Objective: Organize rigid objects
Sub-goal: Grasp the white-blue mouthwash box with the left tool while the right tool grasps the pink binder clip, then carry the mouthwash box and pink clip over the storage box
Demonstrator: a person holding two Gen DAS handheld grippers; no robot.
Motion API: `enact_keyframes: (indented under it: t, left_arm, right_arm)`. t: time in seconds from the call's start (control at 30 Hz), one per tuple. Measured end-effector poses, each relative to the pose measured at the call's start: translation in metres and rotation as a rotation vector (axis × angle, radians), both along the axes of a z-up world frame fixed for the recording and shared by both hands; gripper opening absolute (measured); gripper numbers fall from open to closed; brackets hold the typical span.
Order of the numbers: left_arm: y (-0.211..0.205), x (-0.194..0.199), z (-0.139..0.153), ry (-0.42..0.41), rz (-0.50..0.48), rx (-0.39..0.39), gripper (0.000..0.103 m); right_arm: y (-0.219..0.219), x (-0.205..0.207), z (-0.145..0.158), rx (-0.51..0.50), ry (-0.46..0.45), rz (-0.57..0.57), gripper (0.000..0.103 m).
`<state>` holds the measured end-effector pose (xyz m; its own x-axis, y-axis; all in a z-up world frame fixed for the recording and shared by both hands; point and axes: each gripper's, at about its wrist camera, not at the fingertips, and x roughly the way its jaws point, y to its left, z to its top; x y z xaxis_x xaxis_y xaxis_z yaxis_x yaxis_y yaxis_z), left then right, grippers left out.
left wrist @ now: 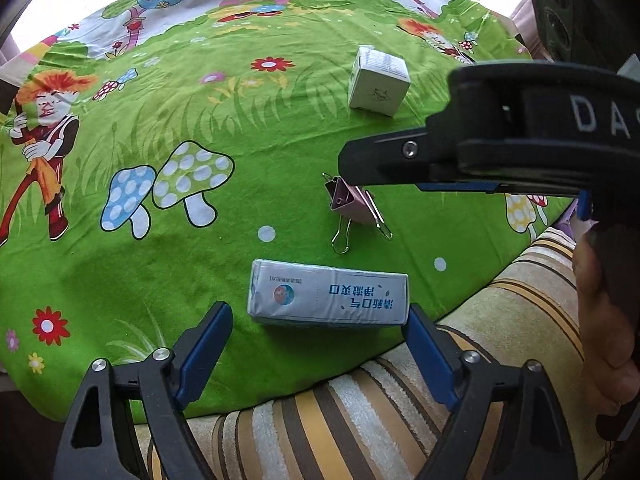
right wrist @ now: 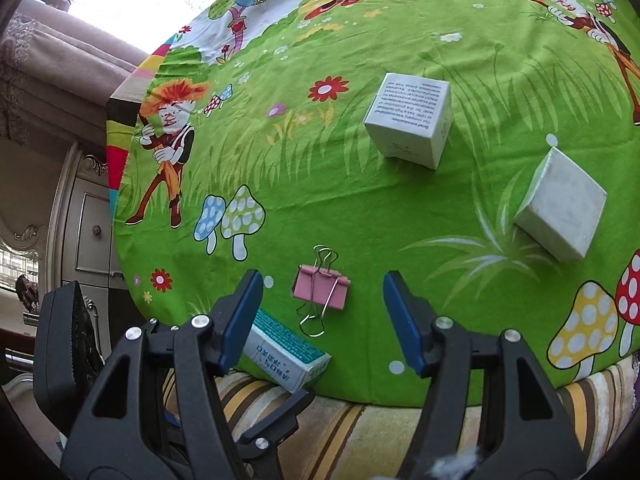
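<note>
Left hand-held gripper (left wrist: 320, 322) gapes around the long box (left wrist: 328, 294); right hand-held gripper (right wrist: 323, 304) stands wide over the pink binder clip (right wrist: 320, 286).

Right gripper (right wrist: 322, 314) above a pink binder clip (right wrist: 320, 286)
Jaws apart, clip between them; two white boxes (right wrist: 408, 120) (right wrist: 560, 210) at one and three o'clock on the green cartoon cloth (right wrist: 360, 208).
</note>
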<state>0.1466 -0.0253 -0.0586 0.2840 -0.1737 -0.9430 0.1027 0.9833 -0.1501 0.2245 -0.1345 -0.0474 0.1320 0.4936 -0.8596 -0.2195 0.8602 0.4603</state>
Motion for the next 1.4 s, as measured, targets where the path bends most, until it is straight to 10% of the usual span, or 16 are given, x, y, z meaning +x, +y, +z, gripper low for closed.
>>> enact_keyframes:
  t: [0.47, 0.83, 1.4]
  left_arm:
    - [0.012, -0.012, 0.000, -0.040, 0.047, -0.040, 0.075]
    - [0.025, -0.022, 0.004, -0.059, 0.090, -0.096, 0.075]
    - [0.016, -0.021, 0.012, -0.066, 0.122, -0.062, 0.075]
  right_arm:
    - [0.010, 0.001, -0.017, 0.053, 0.055, -0.026, 0.066]
    - [0.016, -0.003, -0.018, 0.001, -0.003, 0.004, 0.041]
    - [-0.012, -0.023, 0.012, 0.007, -0.157, 0.003, 0.040]
